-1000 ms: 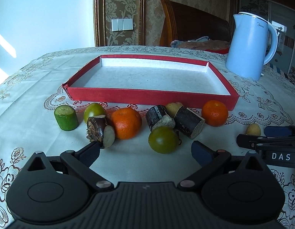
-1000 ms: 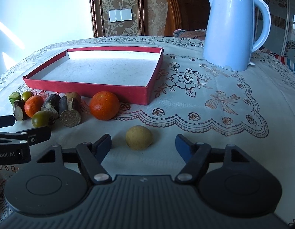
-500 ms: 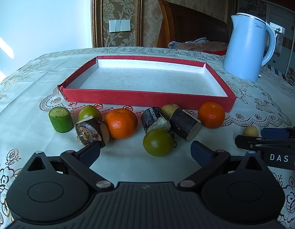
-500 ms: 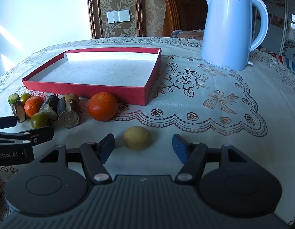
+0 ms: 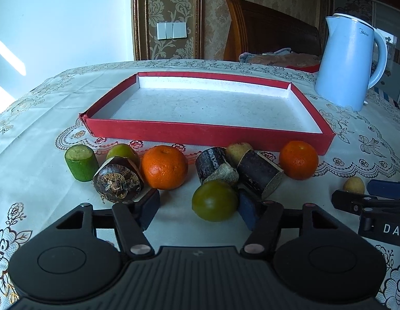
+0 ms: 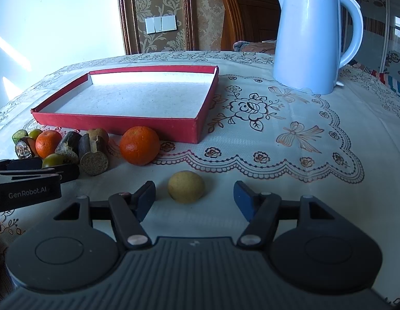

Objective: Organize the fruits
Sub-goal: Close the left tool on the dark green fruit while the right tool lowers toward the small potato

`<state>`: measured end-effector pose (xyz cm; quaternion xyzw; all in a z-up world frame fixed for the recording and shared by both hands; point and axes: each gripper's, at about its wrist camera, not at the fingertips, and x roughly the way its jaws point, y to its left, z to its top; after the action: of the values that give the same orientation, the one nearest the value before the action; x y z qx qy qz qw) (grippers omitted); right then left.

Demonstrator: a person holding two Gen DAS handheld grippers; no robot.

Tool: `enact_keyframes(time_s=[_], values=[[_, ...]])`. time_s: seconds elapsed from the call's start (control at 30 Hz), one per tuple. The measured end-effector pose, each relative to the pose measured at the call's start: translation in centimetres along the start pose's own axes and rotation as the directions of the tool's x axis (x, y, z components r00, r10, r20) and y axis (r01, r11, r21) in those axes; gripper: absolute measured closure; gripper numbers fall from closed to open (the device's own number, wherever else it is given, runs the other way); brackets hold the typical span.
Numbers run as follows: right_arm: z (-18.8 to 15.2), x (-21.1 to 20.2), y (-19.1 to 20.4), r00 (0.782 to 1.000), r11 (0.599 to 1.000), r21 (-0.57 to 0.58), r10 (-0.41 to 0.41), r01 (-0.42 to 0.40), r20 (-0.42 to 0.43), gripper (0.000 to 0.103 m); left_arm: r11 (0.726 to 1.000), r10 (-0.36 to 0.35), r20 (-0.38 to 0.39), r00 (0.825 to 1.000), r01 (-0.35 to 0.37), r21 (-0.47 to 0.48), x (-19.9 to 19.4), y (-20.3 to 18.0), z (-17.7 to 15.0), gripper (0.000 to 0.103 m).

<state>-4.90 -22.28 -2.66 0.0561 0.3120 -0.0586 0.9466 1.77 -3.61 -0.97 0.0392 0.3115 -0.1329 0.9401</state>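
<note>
Up front in the left wrist view, the left gripper is closing around a green tomato, its right pad against it, dark cut chunks and an orange crowding close before the red tray. From the right wrist view, the right gripper stands half open around a yellow fruit, not touching it, another orange and the blue kettle beyond.

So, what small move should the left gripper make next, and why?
Probably finish closing the left gripper on the round green fruit: its jaws are closing, the fruit lies between them with a gap at the left pad, and the red cardboard tray holds nothing.
</note>
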Motion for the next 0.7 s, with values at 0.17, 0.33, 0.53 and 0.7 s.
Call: enact_keyframes(time_s=[0.17,0.33,0.53,0.7], values=[[-0.01,0.00,0.04,1.000,1.000,0.002,0.001,-0.001,0.001,0.037,1.000,-0.025,0.007,1.000,0.025,-0.011,-0.34,-0.05,-0.11,0.051],[0.00,0.04,0.03,1.000,1.000,0.000,-0.001,0.001,-0.001,0.037,0.998,-0.054,0.013,0.998,0.054,-0.015,-0.90,-0.08,-0.50,0.054],[-0.01,0.03,0.13,1.000,1.000,-0.003,-0.005,0.005,-0.001,0.037,0.999,-0.054,0.013,0.998,0.054,-0.001,-0.73,-0.39,-0.44,0.057],[-0.02,0.04,0.18,1.000,1.000,-0.002,-0.007,0.007,0.000,0.038,0.999,-0.053,0.014,0.998,0.053,0.005,-0.56,-0.63,-0.32,0.064]])
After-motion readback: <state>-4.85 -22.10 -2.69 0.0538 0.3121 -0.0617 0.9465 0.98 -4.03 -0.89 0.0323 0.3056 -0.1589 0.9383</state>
